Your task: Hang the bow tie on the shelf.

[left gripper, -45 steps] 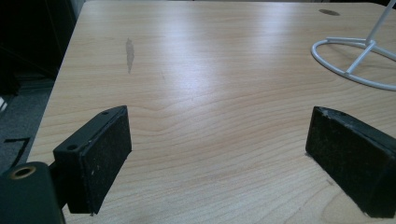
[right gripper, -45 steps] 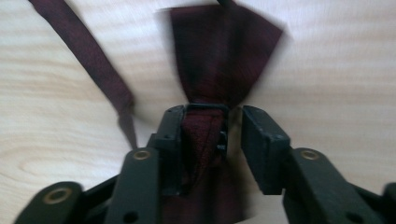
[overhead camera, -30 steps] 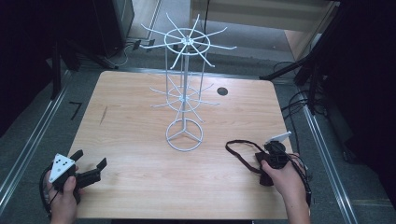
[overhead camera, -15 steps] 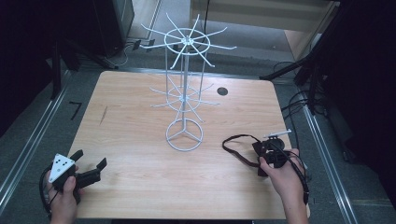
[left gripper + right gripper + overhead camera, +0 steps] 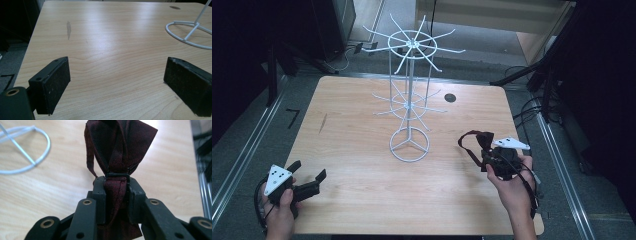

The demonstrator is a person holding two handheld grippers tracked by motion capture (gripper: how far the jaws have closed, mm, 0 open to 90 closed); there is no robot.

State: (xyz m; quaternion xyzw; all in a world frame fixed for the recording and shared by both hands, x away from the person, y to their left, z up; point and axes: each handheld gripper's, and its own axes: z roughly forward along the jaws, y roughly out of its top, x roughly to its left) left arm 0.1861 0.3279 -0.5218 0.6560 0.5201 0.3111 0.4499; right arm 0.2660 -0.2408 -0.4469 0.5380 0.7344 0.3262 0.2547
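Currently clamped in right claw [image 5: 116,195]: dark red bow tie [image 5: 120,147], lifted above bench [image 5: 362,130] at near right, right of white wire rack [image 5: 410,100]. Left claw [image 5: 117,82] wide, empty, at near left.

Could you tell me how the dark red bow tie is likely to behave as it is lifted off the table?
The bow tie is probably soft: its cloth bunches where the right gripper's jaws pinch it. Its strap hangs in a loose loop, so it will likely dangle and could snag on the wire rack. It looks light and seems unlikely to slip.
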